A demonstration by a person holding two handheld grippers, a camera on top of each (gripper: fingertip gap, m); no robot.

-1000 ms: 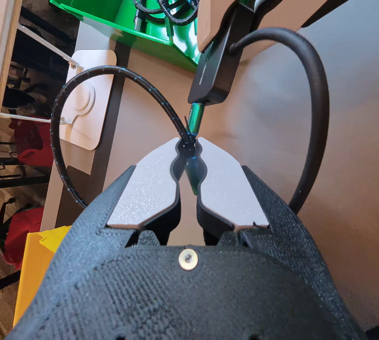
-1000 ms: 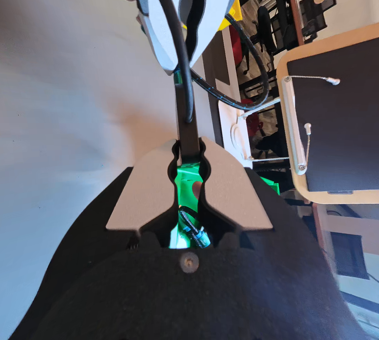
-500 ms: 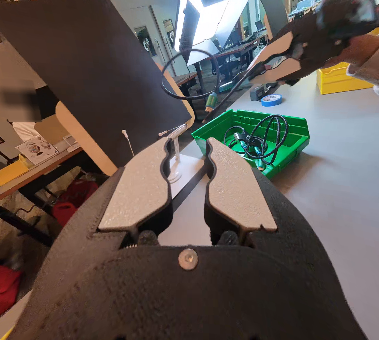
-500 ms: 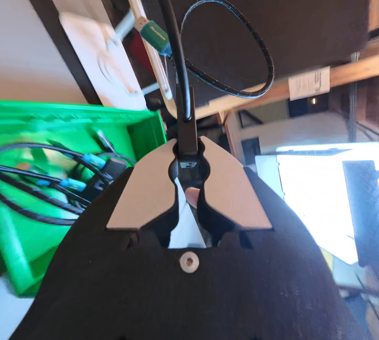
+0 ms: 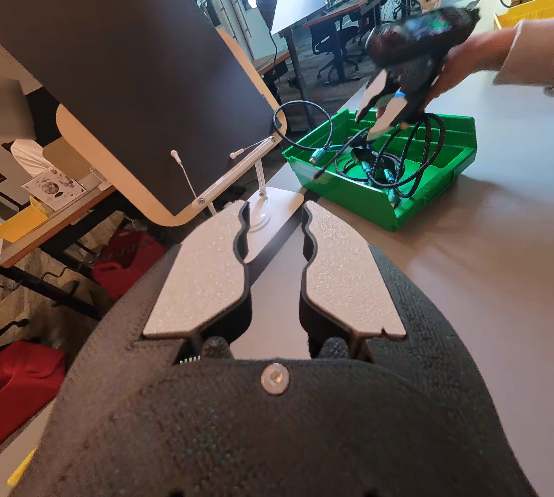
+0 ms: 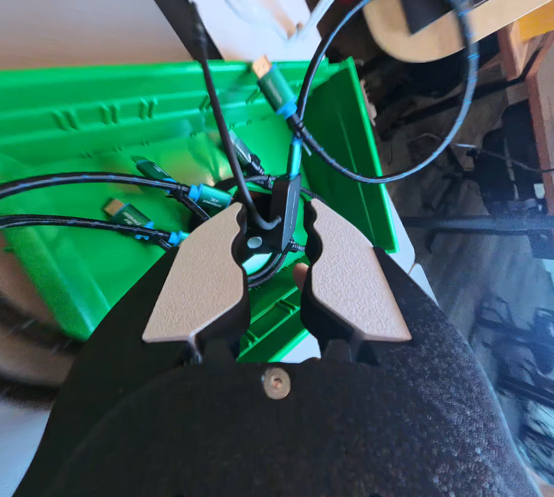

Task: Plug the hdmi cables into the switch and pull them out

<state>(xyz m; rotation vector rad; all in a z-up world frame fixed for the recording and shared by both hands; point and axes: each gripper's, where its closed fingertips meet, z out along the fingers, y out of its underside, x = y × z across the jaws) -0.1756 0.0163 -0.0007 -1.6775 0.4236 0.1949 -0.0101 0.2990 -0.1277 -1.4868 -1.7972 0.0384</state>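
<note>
Seemingly upright switch (image 6: 284, 211), long axis toward green bin's (image 6: 90, 122) far wall.

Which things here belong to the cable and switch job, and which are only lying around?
Belong to the job:
- black switch, between the open right gripper fingers
- braided HDMI cables
- green bin holding them
- left gripper, open and empty

Lying about:
- black board on white stand
- red containers under the table

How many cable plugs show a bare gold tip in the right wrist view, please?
2: the upper plug raised by the green bin far wall, the lower plug inside its left part; tangled cables may hide more.
</note>
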